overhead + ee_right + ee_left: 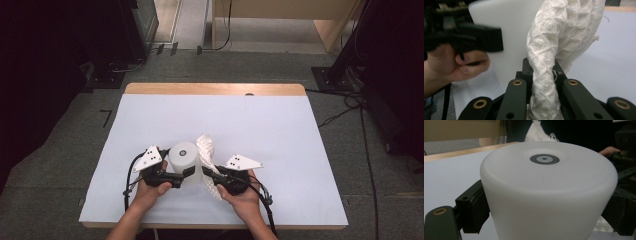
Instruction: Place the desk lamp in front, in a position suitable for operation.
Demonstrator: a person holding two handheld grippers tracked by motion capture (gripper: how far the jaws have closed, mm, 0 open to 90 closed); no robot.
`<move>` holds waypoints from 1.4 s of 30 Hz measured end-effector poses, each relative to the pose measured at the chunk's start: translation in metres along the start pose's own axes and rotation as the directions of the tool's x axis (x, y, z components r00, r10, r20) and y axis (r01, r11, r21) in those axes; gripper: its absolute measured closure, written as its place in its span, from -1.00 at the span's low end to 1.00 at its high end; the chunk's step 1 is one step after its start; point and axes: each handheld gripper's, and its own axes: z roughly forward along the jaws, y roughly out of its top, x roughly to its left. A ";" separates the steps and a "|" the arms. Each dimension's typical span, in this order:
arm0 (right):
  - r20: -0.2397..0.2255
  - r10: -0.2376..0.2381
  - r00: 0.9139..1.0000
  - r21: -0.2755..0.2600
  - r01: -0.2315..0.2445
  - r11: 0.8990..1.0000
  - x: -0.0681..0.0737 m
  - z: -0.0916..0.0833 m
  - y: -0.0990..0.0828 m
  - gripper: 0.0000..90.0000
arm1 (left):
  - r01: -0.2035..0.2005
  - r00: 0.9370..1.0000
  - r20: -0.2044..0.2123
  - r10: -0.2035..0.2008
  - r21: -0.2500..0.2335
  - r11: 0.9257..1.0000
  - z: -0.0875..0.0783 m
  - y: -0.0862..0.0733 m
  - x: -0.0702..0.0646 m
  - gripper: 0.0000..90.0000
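Cup [183, 161], white, inverted on the table [280, 135], clamped between the left gripper's [189, 172] jaws. Cloth [206, 152] just beside the cup, pinched in the right gripper [209, 174], whose jaws are pressed together on it. Both items grasped; wiping of the cup apparently not yet under way.

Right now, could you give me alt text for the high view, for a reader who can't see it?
A person's left gripper clamps an upturned white cup, while the right gripper pinches a white knitted cloth beside it. Both hands work near the front edge of a table with a pale cover.
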 end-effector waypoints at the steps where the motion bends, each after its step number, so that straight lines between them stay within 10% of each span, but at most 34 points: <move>1: 0.001 0.004 1.000 0.010 -0.004 1.000 -0.001 0.002 -0.002 0.78 | 0.001 1.000 -0.001 -0.001 -0.002 1.000 0.000 0.000 0.000 -0.80; 8: 0.013 0.025 1.000 0.037 -0.025 0.999 -0.005 0.006 -0.006 0.78 | -0.022 1.000 0.002 0.022 0.019 1.000 0.004 -0.002 -0.004 -0.80; 19: 0.006 0.015 1.000 -0.066 -0.014 0.998 -0.006 -0.016 0.011 0.78 | -0.068 0.998 0.011 0.067 0.074 0.995 0.016 -0.008 -0.014 -0.80; 42: 0.009 0.040 0.999 0.067 -0.040 0.997 -0.010 0.008 -0.010 0.78 | -0.028 0.999 -0.019 0.028 0.004 1.000 0.002 0.001 -0.006 -0.80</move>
